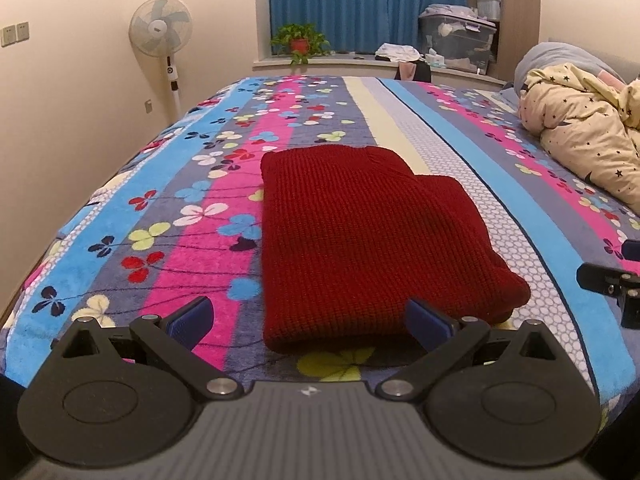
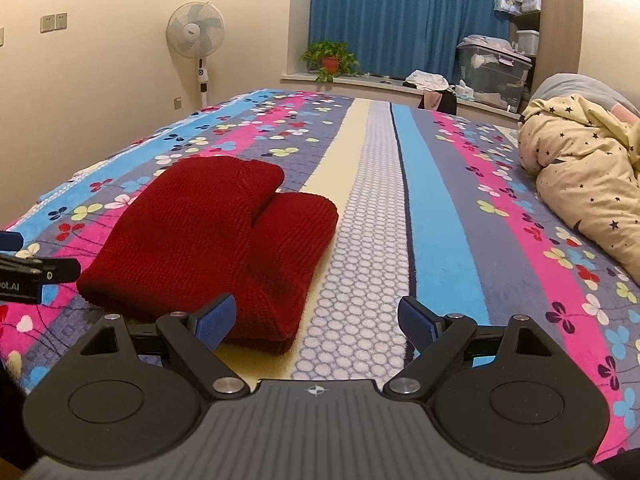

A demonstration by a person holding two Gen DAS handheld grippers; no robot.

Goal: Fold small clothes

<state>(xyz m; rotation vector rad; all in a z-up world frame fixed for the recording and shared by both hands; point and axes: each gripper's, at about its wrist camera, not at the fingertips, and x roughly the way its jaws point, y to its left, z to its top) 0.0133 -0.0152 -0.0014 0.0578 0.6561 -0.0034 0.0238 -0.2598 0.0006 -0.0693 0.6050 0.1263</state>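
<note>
The red sweater lies folded on the bedspread, near its front edge. Both claws are spread and hold nothing: the left gripper sits at its near hem, the right gripper beside its right corner. A careless pinch could drag the top layer and undo the fold. Whatever lies tucked underneath is hidden.

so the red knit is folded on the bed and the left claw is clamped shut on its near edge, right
Not quite. The red knit is folded on the bed, but the left claw is open, holding nothing, as the left wrist view shows.
</note>
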